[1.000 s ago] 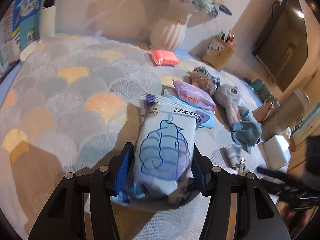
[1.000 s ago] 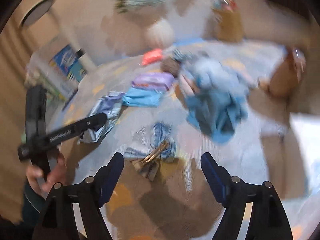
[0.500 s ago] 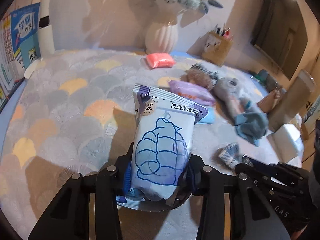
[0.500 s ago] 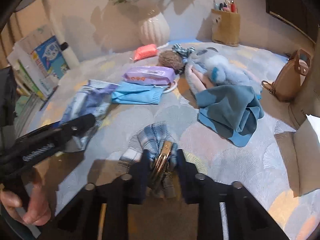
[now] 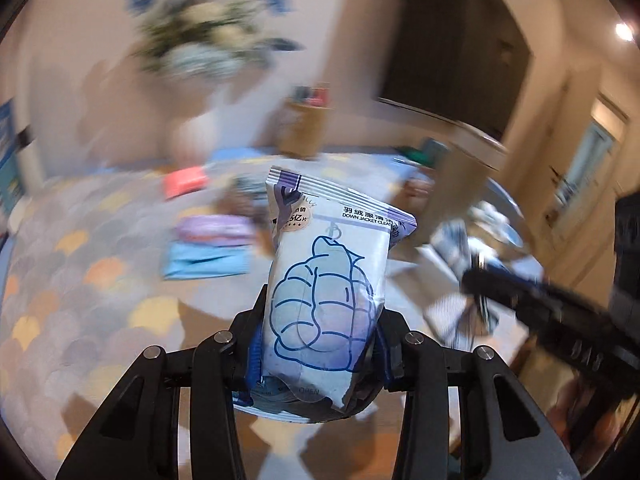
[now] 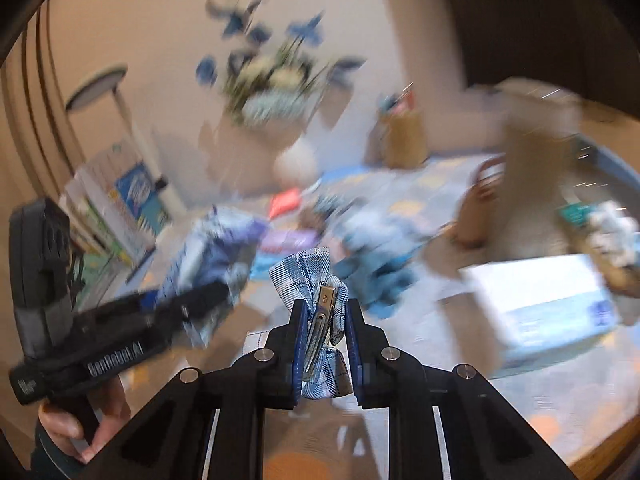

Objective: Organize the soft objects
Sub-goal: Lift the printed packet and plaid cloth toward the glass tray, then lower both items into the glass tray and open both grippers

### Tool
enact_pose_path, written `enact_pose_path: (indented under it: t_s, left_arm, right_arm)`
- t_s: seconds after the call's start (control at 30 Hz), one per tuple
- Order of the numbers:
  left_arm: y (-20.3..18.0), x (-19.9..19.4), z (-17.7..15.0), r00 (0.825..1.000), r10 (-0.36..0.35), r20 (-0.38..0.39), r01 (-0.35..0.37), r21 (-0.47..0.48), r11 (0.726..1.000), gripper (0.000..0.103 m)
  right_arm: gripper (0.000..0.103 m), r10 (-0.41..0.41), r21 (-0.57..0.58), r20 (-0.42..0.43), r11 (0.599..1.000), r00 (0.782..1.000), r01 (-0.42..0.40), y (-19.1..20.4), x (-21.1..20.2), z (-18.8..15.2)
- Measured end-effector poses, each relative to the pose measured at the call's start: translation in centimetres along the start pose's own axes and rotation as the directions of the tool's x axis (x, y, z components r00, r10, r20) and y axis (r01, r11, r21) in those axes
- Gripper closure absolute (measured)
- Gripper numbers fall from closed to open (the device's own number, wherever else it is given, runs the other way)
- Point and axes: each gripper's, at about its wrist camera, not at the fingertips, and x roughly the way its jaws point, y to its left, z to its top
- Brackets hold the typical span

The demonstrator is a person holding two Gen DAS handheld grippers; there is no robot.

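A pale blue and purple wipes pack with a down-jacket drawing stands upright in my left gripper, which is shut on its lower half and holds it above the patterned table. A blue plaid bow hair clip with a metal clasp sits between the fingers of my right gripper. Its jaws are still closing on the clip, and the pads press its sides. In the right wrist view a hand holds the left gripper at the left, with the pack blurred in front of it.
Blurred on the table lie a pink packet, a purple packet on a blue cloth, a blue plush with cloth, a brown bag, a white tissue box, a vase of flowers, a pen holder and books.
The right gripper closed on the bow clip and lifted it off the table. The left gripper tightened on the wipes pack and raised it. Both views now blur with motion.
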Motion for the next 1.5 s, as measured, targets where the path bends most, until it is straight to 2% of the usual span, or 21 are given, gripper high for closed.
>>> enact_pose_path:
  t_s: [0.13, 0.27, 0.47, 0.57, 0.63, 0.8, 0.9, 0.93, 1.0, 1.03, 1.07, 1.13, 1.23, 1.33, 1.5]
  left_arm:
    - [-7.3, 0.9, 1.3, 0.995, -0.096, -0.025, 0.098, 0.100, 0.990, 0.064]
    - [-14.1, 2.8, 2.8, 0.986, -0.154, -0.059, 0.163, 0.196, 0.967, 0.064]
    - [-23.2, 7.0, 5.8, 0.985, -0.163, -0.055, 0.172, 0.294, 0.940, 0.064]
    - [-26.1, 9.9, 7.3, 0.988, -0.144, -0.060, 0.155, 0.294, 0.943, 0.064]
    - [-27.2, 11.4, 8.2, 0.991, -0.125, -0.049, 0.134, 0.284, 0.949, 0.064]
    - [-29.4, 15.4, 10.4, 0.995, -0.089, -0.039, 0.096, 0.277, 0.956, 0.063]
    - [-30.4, 17.0, 11.6, 0.997, -0.069, -0.025, 0.073, 0.271, 0.960, 0.063]
    - [-30.5, 17.4, 12.0, 0.998, -0.064, -0.017, 0.066, 0.268, 0.961, 0.060]
    - [-30.9, 18.3, 12.5, 0.999, -0.050, 0.004, 0.047, 0.271, 0.961, 0.046]
    - [-30.9, 18.4, 12.7, 0.999, -0.036, 0.019, 0.030, 0.273, 0.962, 0.031]
    - [-30.8, 18.2, 12.8, 0.999, -0.032, 0.037, 0.021, 0.264, 0.964, 0.025]
    - [-30.4, 17.5, 12.6, 0.997, -0.081, 0.019, 0.074, 0.261, 0.963, 0.025]
    - [-30.7, 15.8, 11.9, 0.992, -0.122, 0.021, 0.112, 0.284, 0.952, 0.025]
    - [-30.9, 13.1, 10.9, 0.980, -0.198, 0.011, 0.185, 0.296, 0.937, 0.025]
    - [-29.1, 7.7, 9.5, 0.973, -0.230, 0.018, 0.214, 0.304, 0.928, 0.025]
  right_arm:
    - [0.085, -0.087, 0.095, 0.070, 0.992, 0.994, 0.081, -5.1, -4.9, 0.3]
    - [0.085, -0.186, 0.221, 0.127, 0.963, 0.974, 0.155, -11.8, -9.4, 0.3]
    - [0.085, -0.344, 0.348, 0.165, 0.897, 0.925, 0.271, -21.1, -14.0, 1.7]
    - [0.085, -0.396, 0.390, 0.166, 0.867, 0.903, 0.309, -24.9, -14.8, 3.0]
    - [0.085, -0.415, 0.419, 0.158, 0.850, 0.896, 0.319, -27.5, -14.7, 4.0]
    - [0.085, -0.393, 0.495, 0.107, 0.818, 0.913, 0.294, -33.0, -12.9, 6.0]
    - [0.085, -0.399, 0.508, 0.084, 0.805, 0.913, 0.306, -35.1, -11.9, 6.9]
    - [0.085, -0.404, 0.507, 0.078, 0.803, 0.912, 0.313, -35.5, -11.6, 7.3]
    - [0.084, -0.399, 0.501, 0.068, 0.806, 0.915, 0.314, -36.1, -11.0, 8.0]
    - [0.078, -0.394, 0.498, 0.061, 0.808, 0.917, 0.314, -36.3, -10.8, 8.2]
    - [0.073, -0.385, 0.496, 0.047, 0.810, 0.922, 0.313, -36.7, -10.4, 8.4]
    - [0.052, -0.369, 0.506, 0.035, 0.808, 0.929, 0.302, -37.2, -10.0, 8.4]
    - [0.051, -0.370, 0.520, 0.048, 0.802, 0.928, 0.293, -37.3, -10.8, 7.5]
    - [0.051, -0.348, 0.543, 0.063, 0.799, 0.935, 0.261, -37.0, -12.1, 6.7]
    - [0.051, -0.349, 0.509, 0.085, 0.820, 0.933, 0.260, -33.2, -14.4, 6.0]
